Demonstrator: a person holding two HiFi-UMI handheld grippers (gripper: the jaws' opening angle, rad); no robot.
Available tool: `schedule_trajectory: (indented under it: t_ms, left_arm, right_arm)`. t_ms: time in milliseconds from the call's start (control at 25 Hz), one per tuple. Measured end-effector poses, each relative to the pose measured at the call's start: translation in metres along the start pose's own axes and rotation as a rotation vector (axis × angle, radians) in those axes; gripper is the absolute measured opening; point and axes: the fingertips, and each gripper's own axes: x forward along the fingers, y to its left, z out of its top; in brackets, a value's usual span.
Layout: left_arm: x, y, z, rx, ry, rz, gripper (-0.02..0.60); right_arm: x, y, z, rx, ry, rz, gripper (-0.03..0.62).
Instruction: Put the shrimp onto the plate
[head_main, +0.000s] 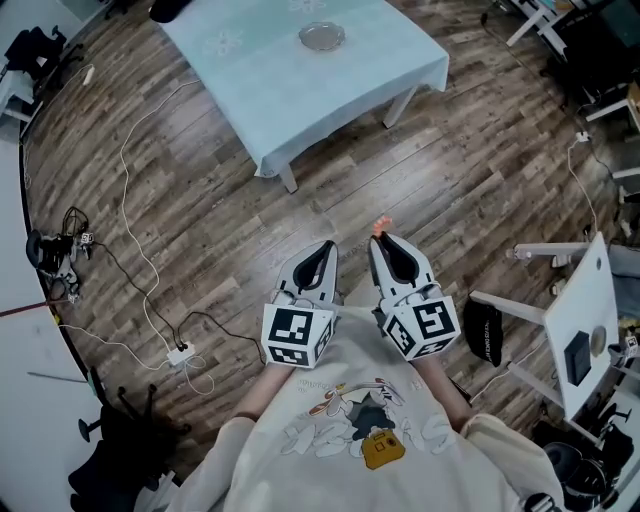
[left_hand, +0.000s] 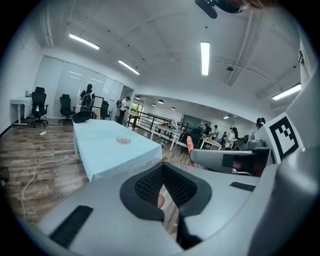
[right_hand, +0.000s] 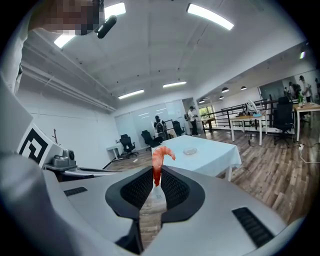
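The right gripper (right_hand: 157, 178) is clamped on the shrimp (right_hand: 157, 161), pinching its lower end so that the curled pink body stands up above the jaw tips. The left gripper (head_main: 328, 250) sits just beside it with its jaws drawn together and nothing gripped. Both are held close to the person's chest, over bare wood floor and well short of the table (head_main: 270, 90).

The plate (head_main: 321, 37), a small clear dish, lies towards the far side of the table, the only thing on that stretch of the pale blue cloth.

The carry looks like the step in hand. Since only a little of the shrimp is pinched, the grip should probably stay firm and the gripper level on the walk to the table. Bringing the shrimp low over the middle of the plate before easing the jaws apart would keep it from bouncing onto the cloth.
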Motion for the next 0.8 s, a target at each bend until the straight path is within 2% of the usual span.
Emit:
schedule_trajectory:
  t_ms: [200, 440, 800]
  left_arm:
    - [0.016, 0.018, 0.003, -0.027, 0.018, -0.009, 0.008]
    - [0.048, 0.029, 0.008, -0.028, 0.046, -0.014, 0.008]
    - [0.140, 0.055, 0.049, -0.009, 0.065, 0.026, 0.008]
  right_arm:
    - [0.022, -0.004, 0.003, -0.012, 0.034, -0.004, 0.064]
    - [0.056, -0.029, 0.005, 0.046, 0.054, -0.008, 0.064]
    - [0.128, -0.094, 0.050, -0.003, 0.047, 0.058, 0.064]
